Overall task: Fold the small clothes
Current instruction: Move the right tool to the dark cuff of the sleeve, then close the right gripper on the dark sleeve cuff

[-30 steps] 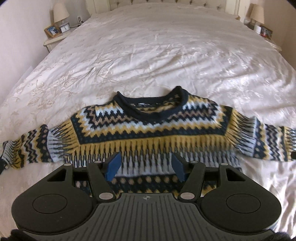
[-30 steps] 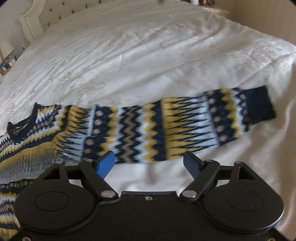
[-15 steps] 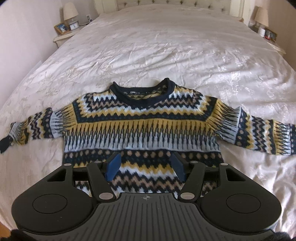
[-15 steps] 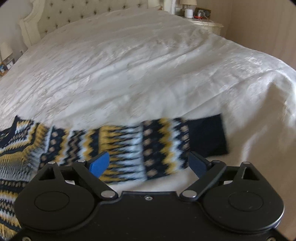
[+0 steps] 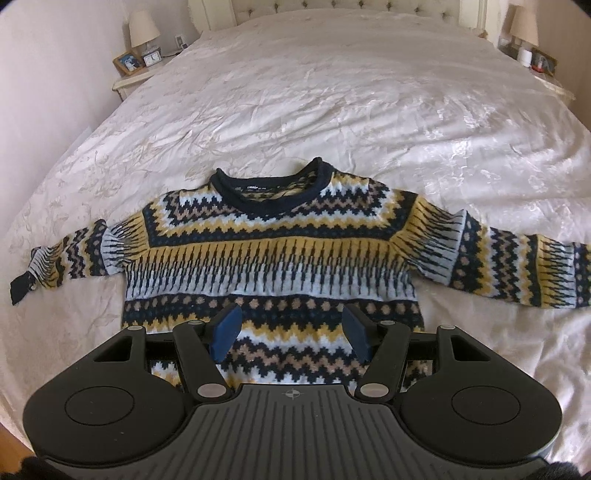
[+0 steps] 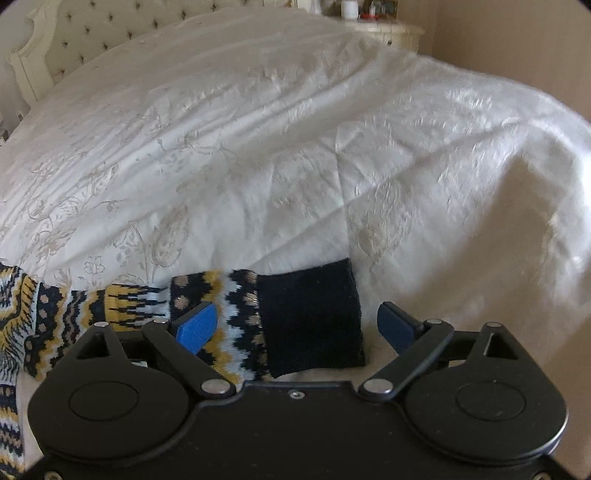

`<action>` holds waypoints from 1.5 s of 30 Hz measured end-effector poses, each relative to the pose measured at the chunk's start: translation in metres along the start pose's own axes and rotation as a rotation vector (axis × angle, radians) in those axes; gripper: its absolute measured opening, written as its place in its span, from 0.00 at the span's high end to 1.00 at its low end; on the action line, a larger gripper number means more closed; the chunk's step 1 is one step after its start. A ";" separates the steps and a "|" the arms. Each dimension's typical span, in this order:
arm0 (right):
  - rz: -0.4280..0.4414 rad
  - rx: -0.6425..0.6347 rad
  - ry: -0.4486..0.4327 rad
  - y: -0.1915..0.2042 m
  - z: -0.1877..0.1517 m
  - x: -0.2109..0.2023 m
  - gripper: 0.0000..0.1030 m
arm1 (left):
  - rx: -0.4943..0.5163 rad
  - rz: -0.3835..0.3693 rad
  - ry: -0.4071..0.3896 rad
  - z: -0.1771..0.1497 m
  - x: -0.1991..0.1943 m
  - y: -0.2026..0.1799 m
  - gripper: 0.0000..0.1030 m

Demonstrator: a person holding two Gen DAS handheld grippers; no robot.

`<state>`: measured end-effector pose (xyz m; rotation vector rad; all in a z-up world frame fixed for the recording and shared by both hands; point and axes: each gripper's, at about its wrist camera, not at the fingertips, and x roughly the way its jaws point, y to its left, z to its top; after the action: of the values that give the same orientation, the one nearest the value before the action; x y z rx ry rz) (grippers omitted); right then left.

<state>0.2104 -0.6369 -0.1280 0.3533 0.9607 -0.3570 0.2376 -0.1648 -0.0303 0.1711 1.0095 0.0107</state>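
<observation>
A small knitted sweater in navy, yellow, white and tan zigzags lies flat, front up, on the bed with both sleeves spread sideways. My left gripper is open and empty, hovering over the sweater's lower hem. My right gripper is open and empty, just above the right sleeve, with the sleeve's navy cuff lying between its blue fingertips. The left sleeve's cuff lies near the bed's left side.
The white embroidered bedspread covers the whole bed, with a tufted headboard at the far end. Nightstands with lamps and photo frames stand at the left and right. The bed's right edge drops off beyond the cuff.
My left gripper has pulled back and up, so the whole sweater now shows. My right gripper has moved right along the sleeve and now sits over the cuff.
</observation>
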 end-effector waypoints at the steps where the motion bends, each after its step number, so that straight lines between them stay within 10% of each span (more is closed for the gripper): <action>1: 0.019 0.006 0.013 -0.003 0.000 0.004 0.08 | 0.002 0.002 0.002 0.001 0.000 -0.003 0.43; 23: 0.042 -0.104 0.148 0.005 0.007 0.059 0.00 | 0.090 0.019 0.033 0.007 0.007 -0.032 0.43; 25: 0.061 -0.097 0.150 0.006 0.010 0.058 0.07 | 0.084 0.016 0.033 0.008 0.007 -0.030 0.43; 30: 0.126 -0.023 0.165 -0.002 0.015 0.050 0.75 | 0.079 0.007 0.022 0.009 0.006 -0.029 0.43; 45: 0.326 0.054 0.038 0.045 0.040 -0.025 0.81 | 0.042 -0.025 0.001 -0.002 -0.003 -0.002 0.43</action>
<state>0.2466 -0.6118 -0.0803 0.5592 0.9140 -0.0795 0.2345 -0.1670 -0.0293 0.1965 1.0133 -0.0328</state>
